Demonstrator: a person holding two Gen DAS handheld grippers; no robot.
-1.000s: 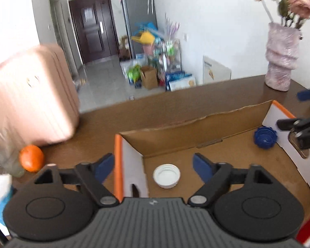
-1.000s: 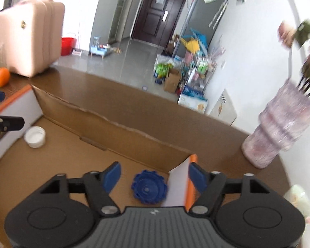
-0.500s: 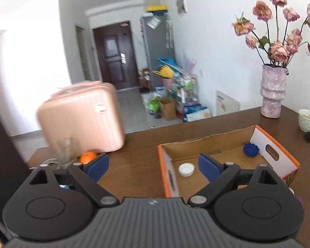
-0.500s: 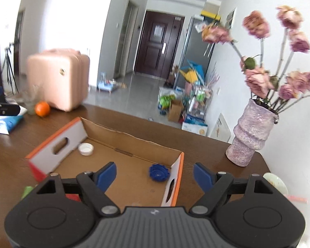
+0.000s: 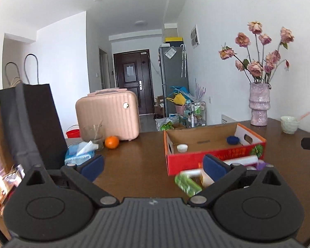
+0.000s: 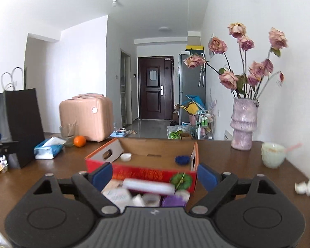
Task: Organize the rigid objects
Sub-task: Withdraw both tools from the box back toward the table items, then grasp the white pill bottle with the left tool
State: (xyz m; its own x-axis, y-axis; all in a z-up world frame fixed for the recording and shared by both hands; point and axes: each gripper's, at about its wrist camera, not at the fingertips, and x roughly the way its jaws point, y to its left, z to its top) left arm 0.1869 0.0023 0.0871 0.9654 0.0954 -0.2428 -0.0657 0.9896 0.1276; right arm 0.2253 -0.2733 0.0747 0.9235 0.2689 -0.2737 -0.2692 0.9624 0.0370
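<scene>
A red and orange cardboard box (image 5: 215, 157) stands on the brown table; it also shows in the right wrist view (image 6: 142, 172). Inside lie a white cap (image 5: 182, 147) (image 6: 126, 156) and a blue cap (image 5: 232, 140) (image 6: 182, 159). In front of the box lie loose items: a green bottle (image 5: 187, 184), a white tube (image 6: 147, 186), a purple item (image 6: 174, 200), small jars. My left gripper (image 5: 153, 168) is open and empty, back from the box. My right gripper (image 6: 155, 175) is open and empty, above the loose items.
A black paper bag (image 5: 31, 124), tissue pack (image 5: 79, 155), glass (image 5: 93, 133), orange (image 5: 111, 142) and pink suitcase (image 5: 108, 116) are at the left. A pink vase with flowers (image 5: 259, 107) and a pale cup (image 5: 289, 125) stand at the back right. Crumpled white paper (image 6: 308, 186) lies right.
Both grippers have pulled back and up from inside the box to the table's near side. The white and blue caps stay in the box. Both stay open.
</scene>
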